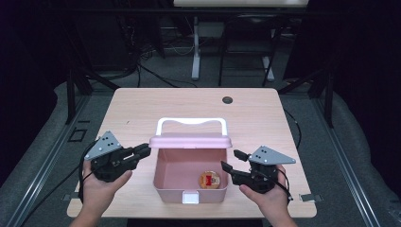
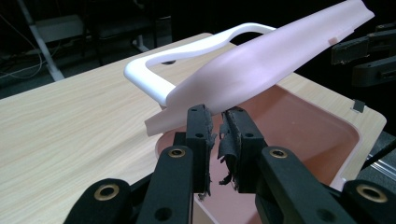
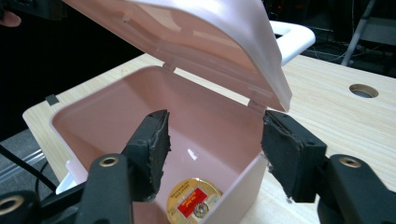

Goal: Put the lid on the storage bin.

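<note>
A pink box (image 1: 165, 189) stands at the table's near edge with its lid (image 1: 190, 140) half raised and a white handle (image 1: 191, 121) behind it. On the box floor lies a round gold and red disc (image 1: 209, 179). My left gripper (image 1: 144, 150) is at the lid's left corner. In the left gripper view its jaws (image 2: 217, 116) are nearly together on the rim of the lid (image 2: 261, 70). My right gripper (image 1: 229, 159) is open at the box's right side. In the right gripper view it (image 3: 215, 123) straddles the right wall, above the disc (image 3: 194, 200).
The light wooden table (image 1: 142, 109) has a round cable hole (image 1: 227, 100) at the back. A white latch (image 1: 190, 197) sits on the box's front wall. Table legs and cables stand on the dark floor beyond the far edge.
</note>
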